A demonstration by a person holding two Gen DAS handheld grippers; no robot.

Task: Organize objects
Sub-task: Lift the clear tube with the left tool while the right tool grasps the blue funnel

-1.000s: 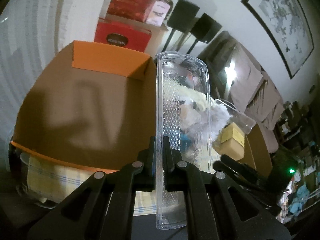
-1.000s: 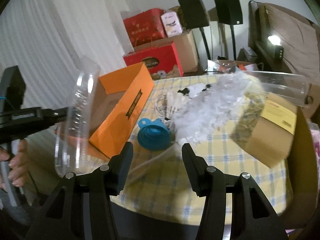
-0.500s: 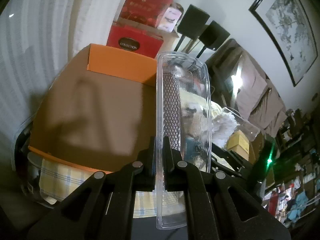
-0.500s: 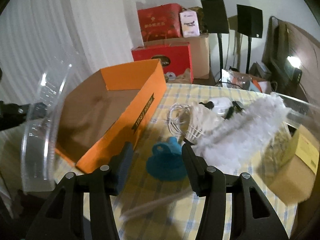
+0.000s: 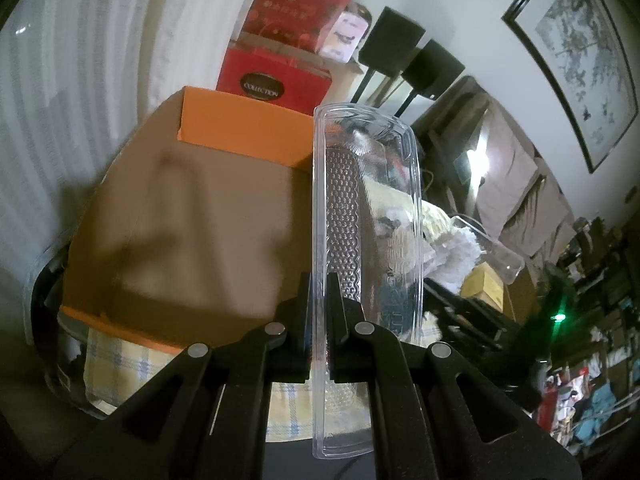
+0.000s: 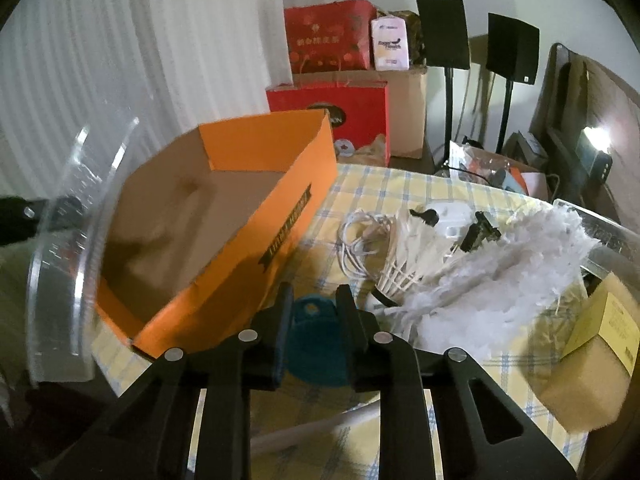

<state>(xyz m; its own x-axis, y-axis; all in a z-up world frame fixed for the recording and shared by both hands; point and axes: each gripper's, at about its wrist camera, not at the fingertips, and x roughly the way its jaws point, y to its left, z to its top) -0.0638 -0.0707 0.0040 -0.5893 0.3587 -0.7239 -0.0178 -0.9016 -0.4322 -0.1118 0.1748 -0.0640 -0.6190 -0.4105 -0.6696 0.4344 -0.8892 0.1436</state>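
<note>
My left gripper is shut on the long edge of a clear plastic tray, held upright in front of the open orange box. The right wrist view shows that tray at the left, beside the orange box. My right gripper hangs low over the checked tablecloth. Its jaws are closing, and a blue funnel fills the gap between them, touching both pads. Nothing shows inside the box.
Right of the funnel lie a white feather duster, a shuttlecock, a coiled white cable and a brown carton with a yellow label. Red gift bags and two black stands stand behind the table.
My right gripper slid left and lower onto the blue funnel, and its jaws narrowed around it. The left gripper drifted a little with the clear tray still clamped.
</note>
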